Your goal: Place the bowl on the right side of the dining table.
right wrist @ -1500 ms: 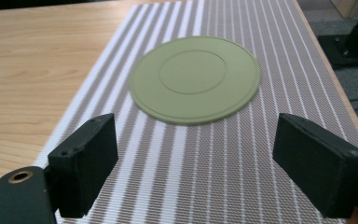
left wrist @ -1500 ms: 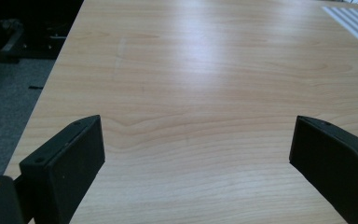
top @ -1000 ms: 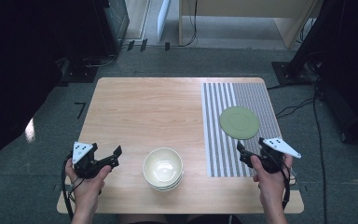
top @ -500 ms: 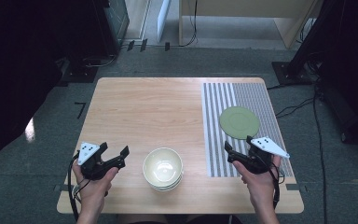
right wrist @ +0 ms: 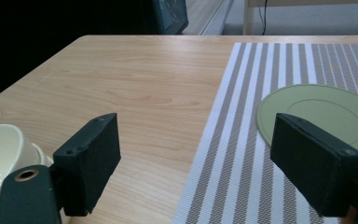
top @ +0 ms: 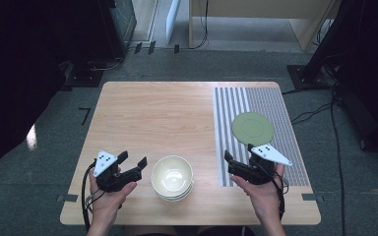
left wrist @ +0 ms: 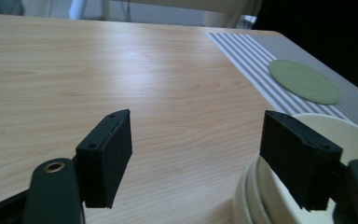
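My left gripper [top: 134, 162] sat near the table's [top: 157, 113] front edge, just beside the stack of bowls [top: 172, 177] and not touching it. Its jaws had just been closing from wider, yet they stood apart with nothing between them; in the left gripper view the right-hand jaw hung over the top bowl's rim [left wrist: 354, 128]. My right gripper [top: 230, 163] hovered on the other side of the stack, at the striped mat's [top: 266, 101] front left corner, jaws spread and empty. The green plate [top: 253, 128] lay flat on the mat just behind it.

The bowls stood at the middle of the front edge — nested, so I judged the top one would want to drag its neighbour up. To do this well I would slip one left jaw inside the rim and one outside, pinch the wall only, and lift straight — with the right gripper ready to steady the lower bowls.
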Demonstrator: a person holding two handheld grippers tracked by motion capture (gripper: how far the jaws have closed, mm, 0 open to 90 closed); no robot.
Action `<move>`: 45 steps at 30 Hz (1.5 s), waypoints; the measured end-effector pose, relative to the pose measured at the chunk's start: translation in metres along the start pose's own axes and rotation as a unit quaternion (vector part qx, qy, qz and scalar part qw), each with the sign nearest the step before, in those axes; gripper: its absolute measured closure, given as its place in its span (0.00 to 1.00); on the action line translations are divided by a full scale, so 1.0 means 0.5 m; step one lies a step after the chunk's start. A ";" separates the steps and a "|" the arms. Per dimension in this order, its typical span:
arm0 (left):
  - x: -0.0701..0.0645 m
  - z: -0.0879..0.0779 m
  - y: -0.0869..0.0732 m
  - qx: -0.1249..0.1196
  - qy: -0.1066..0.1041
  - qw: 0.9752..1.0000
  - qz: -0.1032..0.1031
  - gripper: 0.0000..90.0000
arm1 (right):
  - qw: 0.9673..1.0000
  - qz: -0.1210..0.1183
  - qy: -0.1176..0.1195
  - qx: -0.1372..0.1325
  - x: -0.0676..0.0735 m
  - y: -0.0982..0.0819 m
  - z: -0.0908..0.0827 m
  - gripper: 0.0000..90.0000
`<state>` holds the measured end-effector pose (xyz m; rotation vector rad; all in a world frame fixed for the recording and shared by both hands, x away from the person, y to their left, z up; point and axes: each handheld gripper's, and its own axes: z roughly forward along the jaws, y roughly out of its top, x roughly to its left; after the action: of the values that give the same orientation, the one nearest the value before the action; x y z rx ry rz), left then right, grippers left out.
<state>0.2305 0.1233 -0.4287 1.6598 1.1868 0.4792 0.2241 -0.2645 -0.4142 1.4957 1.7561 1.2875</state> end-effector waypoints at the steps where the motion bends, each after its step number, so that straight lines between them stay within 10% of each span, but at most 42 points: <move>1: -0.004 0.002 -0.001 0.003 -0.004 1.000 0.003 0.35 | 1.000 -0.002 0.001 0.000 0.004 0.000 0.001 0.20; 21: -0.065 0.044 -0.033 0.059 -0.057 0.996 0.029 0.63 | 0.997 -0.036 0.062 0.022 0.081 -0.027 0.030 0.20; 33: -0.097 0.064 -0.047 0.077 0.018 0.993 0.087 0.85 | 0.995 -0.031 0.096 0.022 0.113 -0.048 0.043 0.59; 45: -0.098 0.060 -0.037 0.043 0.008 0.993 0.111 0.92 | 0.991 -0.020 0.135 0.015 0.127 -0.066 0.052 0.71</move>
<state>0.2229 0.0665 -0.4470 1.8757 1.0519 0.5868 0.2128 -0.1944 -0.4421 1.3443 1.9694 1.5067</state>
